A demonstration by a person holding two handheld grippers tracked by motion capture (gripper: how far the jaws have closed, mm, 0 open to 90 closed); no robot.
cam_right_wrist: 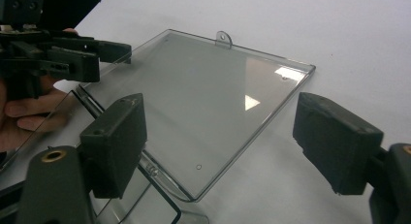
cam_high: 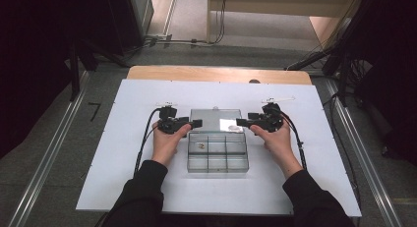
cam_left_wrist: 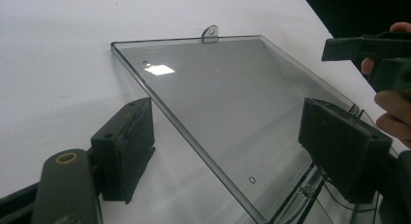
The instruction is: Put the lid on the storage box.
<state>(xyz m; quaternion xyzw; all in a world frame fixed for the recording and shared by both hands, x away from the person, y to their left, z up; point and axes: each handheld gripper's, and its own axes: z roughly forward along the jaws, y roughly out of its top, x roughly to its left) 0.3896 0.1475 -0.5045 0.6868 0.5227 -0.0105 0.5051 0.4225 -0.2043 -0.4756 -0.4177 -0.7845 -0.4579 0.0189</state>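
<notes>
A clear plastic compartment box (cam_high: 218, 158) lies on the white board (cam_high: 128, 187) with its lid (cam_high: 215, 119) folded back flat behind it. One compartment holds a small object (cam_high: 200, 147). My left gripper (cam_high: 196, 123) points in at the lid's left edge and my right gripper (cam_high: 240, 122) at its right edge. In the left gripper view my left gripper (cam_left_wrist: 232, 146) is open, with the lid (cam_left_wrist: 228, 98) running between the jaws untouched. In the right gripper view my right gripper (cam_right_wrist: 220, 146) is open in the same way around the lid (cam_right_wrist: 203, 93).
The board rests on a wooden table (cam_high: 216, 73). Metal rails (cam_high: 49, 153) run along the floor on both sides, with dark stands (cam_high: 74, 65) at the back corners. White board surface lies all round the box.
</notes>
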